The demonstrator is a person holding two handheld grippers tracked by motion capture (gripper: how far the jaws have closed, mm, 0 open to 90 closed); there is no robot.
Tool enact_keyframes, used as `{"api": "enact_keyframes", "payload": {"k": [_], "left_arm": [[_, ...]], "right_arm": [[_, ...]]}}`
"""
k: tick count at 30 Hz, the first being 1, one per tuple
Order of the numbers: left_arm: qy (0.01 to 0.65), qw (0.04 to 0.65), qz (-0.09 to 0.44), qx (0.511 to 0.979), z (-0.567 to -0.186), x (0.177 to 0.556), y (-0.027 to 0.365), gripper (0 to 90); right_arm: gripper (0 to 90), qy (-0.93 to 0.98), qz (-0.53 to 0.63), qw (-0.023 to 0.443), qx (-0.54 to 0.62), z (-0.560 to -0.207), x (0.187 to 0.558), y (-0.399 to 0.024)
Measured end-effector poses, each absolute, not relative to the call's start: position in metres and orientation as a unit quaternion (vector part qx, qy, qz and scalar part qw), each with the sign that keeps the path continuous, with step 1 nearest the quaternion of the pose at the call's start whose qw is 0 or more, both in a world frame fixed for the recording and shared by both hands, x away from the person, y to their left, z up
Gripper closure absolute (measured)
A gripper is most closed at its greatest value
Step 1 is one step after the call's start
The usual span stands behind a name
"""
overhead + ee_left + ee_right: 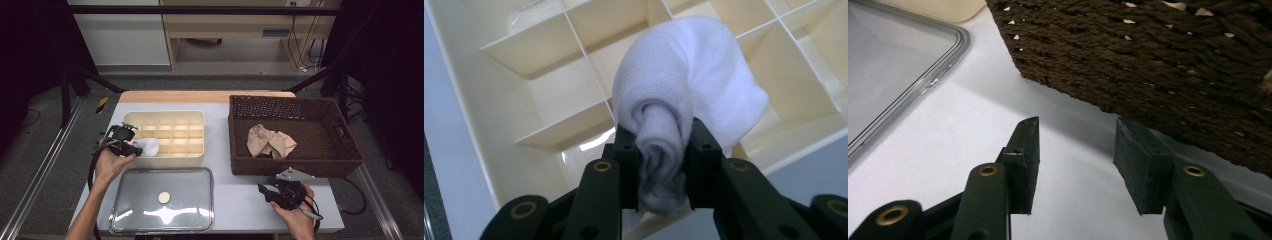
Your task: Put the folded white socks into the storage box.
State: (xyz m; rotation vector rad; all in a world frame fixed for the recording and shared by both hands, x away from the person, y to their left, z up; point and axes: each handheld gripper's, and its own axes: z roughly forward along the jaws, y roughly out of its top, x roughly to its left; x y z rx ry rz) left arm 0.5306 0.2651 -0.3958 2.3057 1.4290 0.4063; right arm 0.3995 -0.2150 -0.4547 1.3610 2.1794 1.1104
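Between the pads of the left tool (663,165) sits a rolled white sock (684,95), clamped at its near end, its long axis running straight ahead over the cream divided organizer (484,125); a compartment lies just below. Far off, the right tool (1075,167) stands open, empty. No writing is legible.

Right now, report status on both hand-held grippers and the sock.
Left hand-held gripper shut on white sock, over the organizer. Right hand-held gripper open, nothing between its jaws, by the basket. Nothing in the way.
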Motion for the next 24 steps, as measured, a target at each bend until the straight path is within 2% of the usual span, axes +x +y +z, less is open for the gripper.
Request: {"api": "enact_keyframes", "payload": {"k": [2,3,4,5,6,7,11,13,15,18,19,24], "left_arm": [[0.516,0.208,0.147,0.818,-0.396,0.529,0.267,68.6],[0.519,0.216,0.150,0.814,-0.396,0.528,0.269,61.5],[0.524,0.224,0.150,0.808,-0.396,0.528,0.271,61.5],[0.527,0.234,0.151,0.803,-0.396,0.528,0.274,56.9],[0.531,0.249,0.153,0.796,-0.397,0.529,0.278,44.7],[0.531,0.249,0.153,0.796,-0.397,0.529,0.278,41.1],[0.528,0.281,0.143,0.788,-0.403,0.535,0.279,35.7],[0.531,0.286,0.135,0.786,-0.407,0.538,0.277,36.6],[0.536,0.286,0.135,0.783,-0.412,0.540,0.274,42.4],[0.544,0.290,0.131,0.776,-0.412,0.538,0.275,62.6],[0.541,0.288,0.132,0.779,-0.410,0.536,0.276,65.5],[0.523,0.270,0.148,0.795,-0.404,0.533,0.277,69.6]], "right_arm": [[53.7,0.770,0.390,0.170,0.476,-0.454,0.399,-0.214],[53.6,0.772,0.391,0.172,0.472,-0.454,0.399,-0.213],[53.6,0.772,0.391,0.172,0.472,-0.454,0.399,-0.213],[53.5,0.771,0.391,0.172,0.472,-0.453,0.398,-0.214],[53.5,0.770,0.391,0.173,0.474,-0.454,0.398,-0.214],[53.5,0.770,0.391,0.173,0.474,-0.454,0.398,-0.214],[53.5,0.769,0.392,0.170,0.476,-0.454,0.399,-0.216],[53.5,0.770,0.391,0.170,0.475,-0.454,0.398,-0.216],[53.5,0.770,0.391,0.170,0.474,-0.454,0.398,-0.215],[53.6,0.771,0.391,0.169,0.473,-0.454,0.398,-0.214],[53.6,0.771,0.391,0.169,0.473,-0.454,0.398,-0.214],[53.9,0.772,0.390,0.170,0.472,-0.455,0.398,-0.215]]}}
